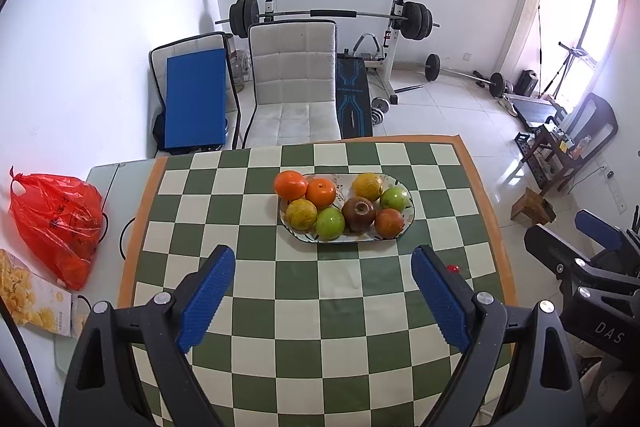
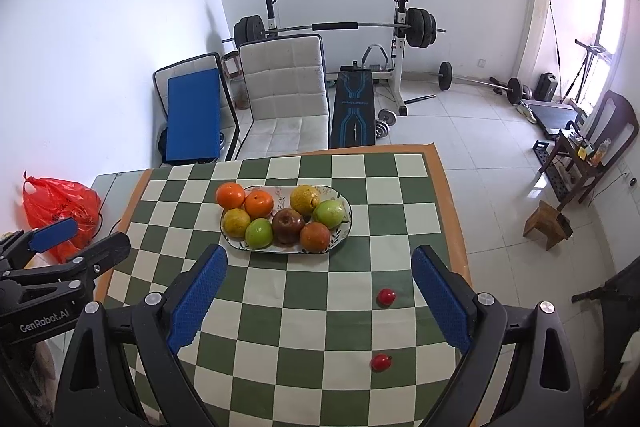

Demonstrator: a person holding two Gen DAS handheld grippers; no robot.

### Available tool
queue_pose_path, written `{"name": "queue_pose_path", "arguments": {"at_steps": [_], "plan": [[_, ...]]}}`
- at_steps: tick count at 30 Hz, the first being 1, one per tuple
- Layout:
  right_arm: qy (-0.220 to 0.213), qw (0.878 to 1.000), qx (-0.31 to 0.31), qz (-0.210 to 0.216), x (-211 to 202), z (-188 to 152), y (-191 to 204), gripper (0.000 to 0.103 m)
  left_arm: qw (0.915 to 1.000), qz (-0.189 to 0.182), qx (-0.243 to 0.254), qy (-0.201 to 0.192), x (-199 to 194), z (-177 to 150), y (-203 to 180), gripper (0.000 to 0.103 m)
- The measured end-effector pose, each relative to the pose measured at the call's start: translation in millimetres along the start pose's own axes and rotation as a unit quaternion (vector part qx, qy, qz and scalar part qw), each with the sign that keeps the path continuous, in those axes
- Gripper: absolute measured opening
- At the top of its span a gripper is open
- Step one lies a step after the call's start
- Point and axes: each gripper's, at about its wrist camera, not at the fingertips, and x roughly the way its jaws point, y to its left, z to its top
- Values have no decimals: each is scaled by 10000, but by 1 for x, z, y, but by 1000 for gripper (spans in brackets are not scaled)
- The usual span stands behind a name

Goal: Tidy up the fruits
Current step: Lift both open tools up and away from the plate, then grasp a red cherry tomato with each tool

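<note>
A plate (image 2: 343, 227) sits on the table (image 2: 400, 187) toward its far side, eight fruits (image 2: 286, 225) lying on it in two rows. Two small fruits (image 2: 386, 296) lie on the cloth near and right of the plate (one nearer than the other). A bag (image 1: 56, 223) rests at the table's left edge, a box (image 1: 32, 297) just nearer. A chair (image 1: 294, 83) stands beyond the far edge

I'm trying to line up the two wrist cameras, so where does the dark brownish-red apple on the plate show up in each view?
Left wrist: the dark apple sits slightly right of centre, in the plate's near row.
Right wrist: the dark apple sits left of centre, also in the near row.
Shared landmark: the oval plate on the checkered cloth.
</note>
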Motion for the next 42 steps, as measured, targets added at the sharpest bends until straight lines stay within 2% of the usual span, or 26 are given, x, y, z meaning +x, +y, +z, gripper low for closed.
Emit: {"name": "queue_pose_path", "arguments": {"at_steps": [6, 8, 9, 10, 11, 15, 19, 20, 24, 28, 31, 33, 34, 38, 42], "plan": [[14, 9999, 68, 127, -1, 0, -4, 96, 9999, 24, -91, 58, 5, -1, -1, 90], [47, 9997, 157, 197, 4, 0, -9, 99, 9999, 48, -126, 89, 8, -1, 0, 90], [91, 9994, 230, 248, 9, 0, -14, 99, 9998, 45, -135, 129, 12, -1, -1, 92], [157, 9989, 325, 306, 15, 0, -21, 99, 9997, 61, -138, 175, 17, 0, -1, 100], [233, 9982, 428, 346, 23, -1, -28, 99, 9996, 118, -148, 206, 24, 0, -2, 102], [802, 9927, 854, 295, 75, -17, -68, 99, 9980, 440, -80, 455, 55, -5, -7, 102], [1541, 9816, 1125, -4, 134, -59, -105, 99, 9932, 591, 79, 996, 100, -15, -20, 102], [1739, 9778, 1165, -104, 149, -73, -113, 97, 9911, 614, 180, 1167, 114, -19, -27, 102], [2634, 9538, 1428, -221, 208, -140, -138, 74, 9831, 666, 589, 1597, 154, -33, -53, 102], [3053, 9370, 1695, -94, 241, -184, -148, 64, 9727, 649, 980, 2002, 189, -48, -80, 102], [3219, 9292, 1813, 97, 257, -203, -148, 48, 9637, 624, 1257, 2270, 211, -56, -99, 102], [3277, 9282, 1758, 126, 263, -211, -146, 38, 9590, 583, 1390, 2401, 223, -60, -112, 102], [3131, 9341, 1710, 104, 260, -210, -145, 35, 9571, 553, 1442, 2451, 228, -61, -118, 102], [2906, 9381, 1875, 171, 248, -204, -157, 34, 9508, 325, 1553, 2659, 247, -62, -143, 102], [2749, 9394, 2047, 47, 233, -197, -180, 34, 9466, -105, 1605, 2795, 265, -59, -177, 102]]}}
